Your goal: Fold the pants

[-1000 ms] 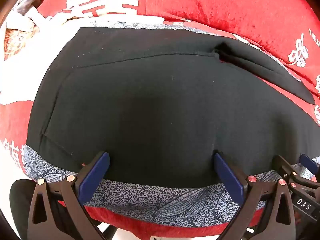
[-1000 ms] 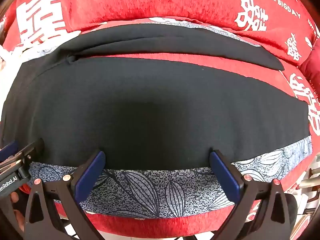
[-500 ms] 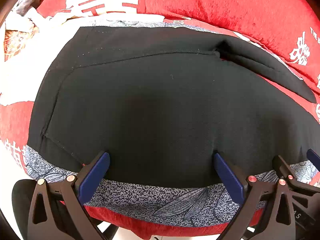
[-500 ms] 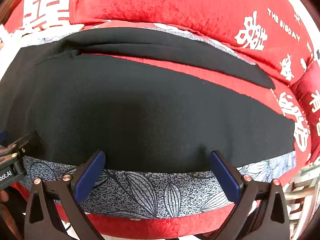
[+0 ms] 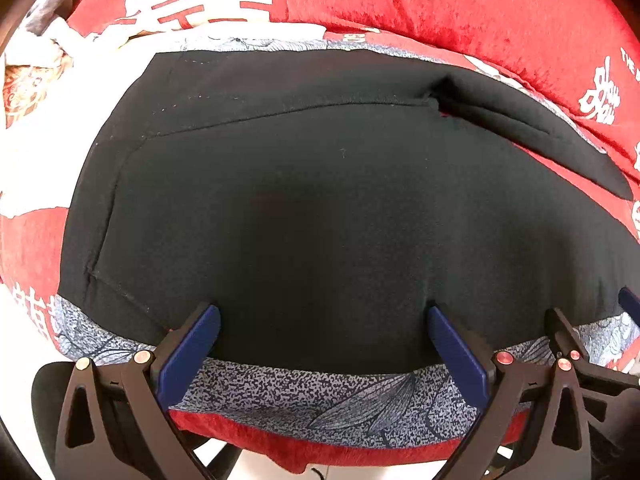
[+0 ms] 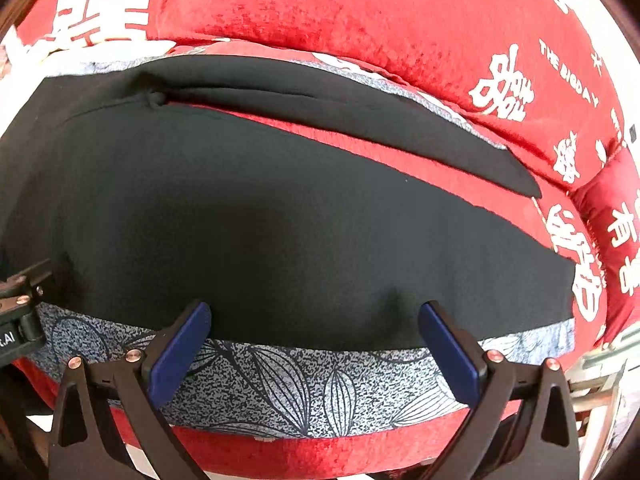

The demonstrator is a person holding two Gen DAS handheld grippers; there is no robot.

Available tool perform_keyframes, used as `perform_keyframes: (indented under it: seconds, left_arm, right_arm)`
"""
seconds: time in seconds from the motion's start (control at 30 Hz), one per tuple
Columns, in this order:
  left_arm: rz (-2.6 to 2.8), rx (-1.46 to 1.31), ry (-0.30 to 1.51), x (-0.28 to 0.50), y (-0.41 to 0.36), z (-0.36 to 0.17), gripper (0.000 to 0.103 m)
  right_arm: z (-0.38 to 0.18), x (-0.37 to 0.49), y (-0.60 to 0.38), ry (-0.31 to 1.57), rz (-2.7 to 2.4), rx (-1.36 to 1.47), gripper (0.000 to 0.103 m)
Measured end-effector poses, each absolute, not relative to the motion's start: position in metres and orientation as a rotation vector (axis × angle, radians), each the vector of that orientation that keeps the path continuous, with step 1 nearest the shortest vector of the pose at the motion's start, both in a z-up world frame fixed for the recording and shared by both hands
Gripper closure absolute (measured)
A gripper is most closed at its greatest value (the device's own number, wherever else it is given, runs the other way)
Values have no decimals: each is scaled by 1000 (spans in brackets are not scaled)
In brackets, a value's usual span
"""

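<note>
Black pants (image 5: 320, 208) lie flat on a red sofa seat, waist end to the left, both legs running right. The far leg (image 6: 360, 120) lies apart from the near one, with red seat showing between them. My left gripper (image 5: 322, 312) is open, its blue fingertips at the pants' near edge by the waist end. My right gripper (image 6: 314, 308) is open at the near edge of the near leg (image 6: 320, 220), closer to the hem. Each gripper shows at the other view's side, the right one (image 5: 568, 340) and the left one (image 6: 24, 308).
The seat has a grey leaf-print border (image 6: 320, 392) along its front edge, just under my fingers. A red back cushion with white characters (image 6: 360, 12) rises behind the pants. A red armrest (image 6: 616, 216) stands at the right. White cloth (image 5: 36, 128) lies at the left.
Both grippers have stayed open at the pants' near edge. The right view has shifted a little to the right and the left a little nearer. The pants have not moved.
</note>
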State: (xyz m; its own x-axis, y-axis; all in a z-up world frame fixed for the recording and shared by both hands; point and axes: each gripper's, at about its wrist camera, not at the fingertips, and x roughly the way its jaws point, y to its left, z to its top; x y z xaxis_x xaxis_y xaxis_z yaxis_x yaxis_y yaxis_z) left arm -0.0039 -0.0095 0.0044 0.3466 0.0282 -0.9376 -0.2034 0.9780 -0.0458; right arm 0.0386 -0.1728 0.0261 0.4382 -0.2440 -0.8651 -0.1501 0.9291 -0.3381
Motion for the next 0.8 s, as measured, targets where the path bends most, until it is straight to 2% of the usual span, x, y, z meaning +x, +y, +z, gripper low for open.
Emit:
perform_keyframes:
  seconds: [0.13,0.3,0.8]
  left_arm:
    - [156,-133,1209,-3,-9,11,0]
    - [172,-153,1191,-8,0,19,0]
    - [204,-210,1191,-8,20,24,0]
  right_arm:
    - [32,46,-169,1158,-46,-432,0]
    - [38,55,-168,1240,20,-333,0]
    - [43,63,-139,1234,50,-342,0]
